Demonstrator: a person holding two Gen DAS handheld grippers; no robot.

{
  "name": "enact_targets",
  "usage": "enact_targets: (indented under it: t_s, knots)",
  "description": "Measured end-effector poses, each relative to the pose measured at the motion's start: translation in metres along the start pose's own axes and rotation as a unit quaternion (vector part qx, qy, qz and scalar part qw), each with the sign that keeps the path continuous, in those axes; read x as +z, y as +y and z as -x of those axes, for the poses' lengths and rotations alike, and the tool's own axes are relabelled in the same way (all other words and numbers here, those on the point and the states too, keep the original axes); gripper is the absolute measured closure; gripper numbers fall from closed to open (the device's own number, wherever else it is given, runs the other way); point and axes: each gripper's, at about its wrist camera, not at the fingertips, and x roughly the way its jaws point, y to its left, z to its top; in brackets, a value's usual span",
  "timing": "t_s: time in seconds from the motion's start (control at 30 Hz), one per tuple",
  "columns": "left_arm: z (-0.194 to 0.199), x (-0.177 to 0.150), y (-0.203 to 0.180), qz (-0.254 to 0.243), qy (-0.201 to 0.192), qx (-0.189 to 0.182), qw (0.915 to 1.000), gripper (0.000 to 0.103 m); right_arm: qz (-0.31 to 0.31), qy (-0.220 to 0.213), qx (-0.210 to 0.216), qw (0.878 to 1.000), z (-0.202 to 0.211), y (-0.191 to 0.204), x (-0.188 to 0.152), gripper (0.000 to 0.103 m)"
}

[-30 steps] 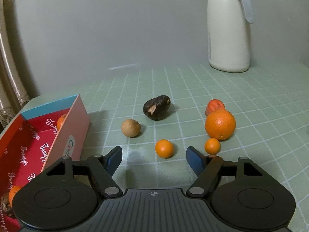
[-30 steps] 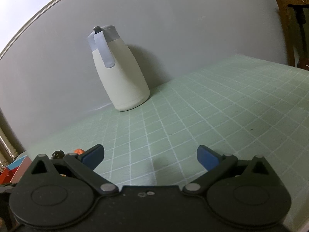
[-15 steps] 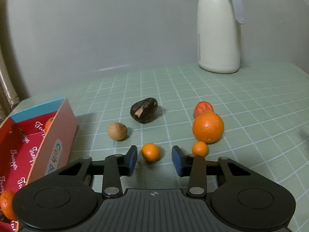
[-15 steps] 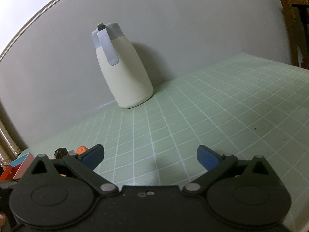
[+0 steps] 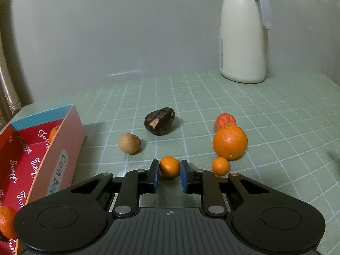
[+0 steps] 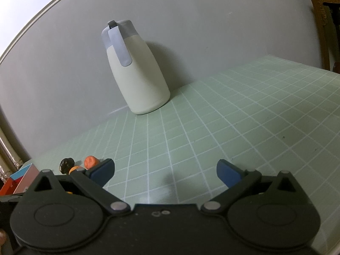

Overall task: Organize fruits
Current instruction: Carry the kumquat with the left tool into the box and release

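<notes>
My left gripper is closing its jaws on a small orange that lies on the green checked mat; both blue pads touch its sides. Around it lie a second small orange, a large orange, a reddish fruit, a dark brown fruit and a tan round fruit. A red and pink box at the left holds an orange at its far end and another near me. My right gripper stands open over bare mat with nothing between its fingers.
A cream jug with a grey lid stands at the back by the grey wall, also in the right wrist view as the jug. In that view the dark fruit, reddish fruit and box sit far left.
The left jaws went from wide open to closed against the small orange, which now sits between the pads. The right gripper stays open and in place.
</notes>
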Motion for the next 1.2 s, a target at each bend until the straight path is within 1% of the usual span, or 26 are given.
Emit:
enact_targets:
  t_s: [0.2, 0.43, 0.57, 0.87, 1.03, 1.2]
  knots:
    - [0.006, 0.0, 0.002, 0.001, -0.012, 0.001, 0.9999, 0.082, 0.001, 0.001, -0.001, 1.0, -0.002, 0.0, -0.001, 0.0]
    - [0.024, 0.002, 0.008, -0.001, -0.047, 0.01, 0.9989, 0.082, 0.013, 0.005, 0.0, 1.0, -0.005, 0.004, -0.002, 0.0]
    - [0.036, 0.002, 0.02, 0.007, -0.065, 0.021, 0.9976, 0.082, 0.023, 0.01, 0.001, 1.0, -0.009, 0.011, -0.005, 0.0]
    - [0.06, -0.002, 0.055, 0.029, -0.098, 0.066, 0.9926, 0.082, 0.048, 0.023, 0.011, 0.999, -0.018, 0.035, -0.015, 0.0]
    - [0.068, -0.007, 0.085, 0.055, -0.098, 0.097, 0.9889, 0.082, 0.063, 0.032, 0.022, 0.997, -0.023, 0.054, -0.021, 0.0]
    - [0.072, -0.014, 0.114, 0.078, -0.088, 0.133, 0.9841, 0.082, 0.077, 0.043, 0.038, 0.995, -0.029, 0.075, -0.028, 0.0]
